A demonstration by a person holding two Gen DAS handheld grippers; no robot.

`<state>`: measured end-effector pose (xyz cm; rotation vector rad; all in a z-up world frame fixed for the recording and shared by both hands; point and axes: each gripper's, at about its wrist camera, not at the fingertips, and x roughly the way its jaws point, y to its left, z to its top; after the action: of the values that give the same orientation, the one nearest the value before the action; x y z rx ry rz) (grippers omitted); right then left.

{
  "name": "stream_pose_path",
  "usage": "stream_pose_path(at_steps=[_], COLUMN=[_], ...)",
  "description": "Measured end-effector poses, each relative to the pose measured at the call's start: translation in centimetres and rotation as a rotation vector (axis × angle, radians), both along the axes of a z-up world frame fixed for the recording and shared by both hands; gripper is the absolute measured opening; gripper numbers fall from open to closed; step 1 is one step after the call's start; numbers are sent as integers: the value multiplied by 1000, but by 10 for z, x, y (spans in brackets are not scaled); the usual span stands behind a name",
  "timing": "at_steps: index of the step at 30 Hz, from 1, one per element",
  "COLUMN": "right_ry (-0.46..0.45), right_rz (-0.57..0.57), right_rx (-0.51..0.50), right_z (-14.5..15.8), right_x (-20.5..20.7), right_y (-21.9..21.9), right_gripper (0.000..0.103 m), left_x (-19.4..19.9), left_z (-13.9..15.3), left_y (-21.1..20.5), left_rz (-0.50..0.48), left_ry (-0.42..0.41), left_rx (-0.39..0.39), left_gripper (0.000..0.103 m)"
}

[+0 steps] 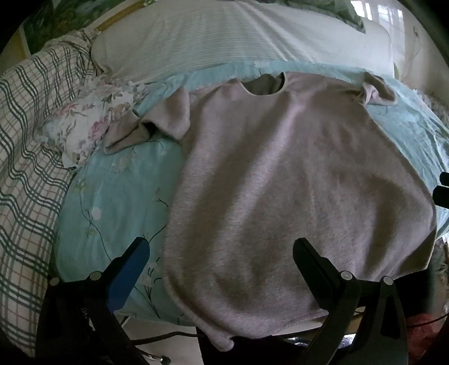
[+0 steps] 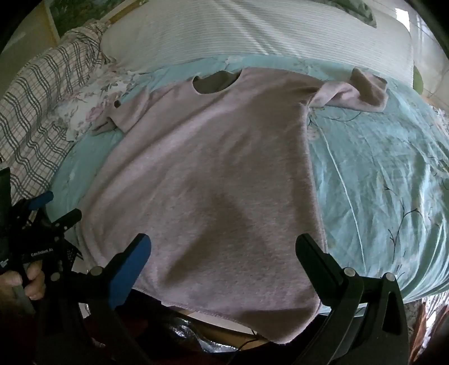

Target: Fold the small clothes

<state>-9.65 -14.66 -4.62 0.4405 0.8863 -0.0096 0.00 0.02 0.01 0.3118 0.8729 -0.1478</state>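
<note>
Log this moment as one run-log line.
stage: pre-fold | shirt: flat on bed sheet, sleeves crumpled, hem overhanging edge | left claw: open, empty | right claw: open, empty

Your bed (image 1: 112,196), covered in a pale blue floral sheet, carries a grey-pink short-sleeved knit top (image 1: 280,182) spread flat, its hem hanging over the near edge. A white ribbed pillow (image 1: 238,36) lies beyond its collar.

This is a bedroom in a home — there is a bed with a blue flower sheet (image 2: 378,174), a big white striped pillow (image 1: 238,36), a checked blanket (image 1: 25,146) and a sunny window (image 1: 387,11).
</note>
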Motion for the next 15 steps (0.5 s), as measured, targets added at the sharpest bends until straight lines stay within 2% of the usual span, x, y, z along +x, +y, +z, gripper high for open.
stream_pose_path(at_steps=[15], right_ry=[-3], right_rz=[-4], right_rx=[6], right_z=[2], right_x=[0], right_y=[4], right_gripper=[103], left_x=[1], left_z=[2], left_y=[3], left_rz=[-4], left_ry=[-3], left_rx=[-12], left_gripper=[102])
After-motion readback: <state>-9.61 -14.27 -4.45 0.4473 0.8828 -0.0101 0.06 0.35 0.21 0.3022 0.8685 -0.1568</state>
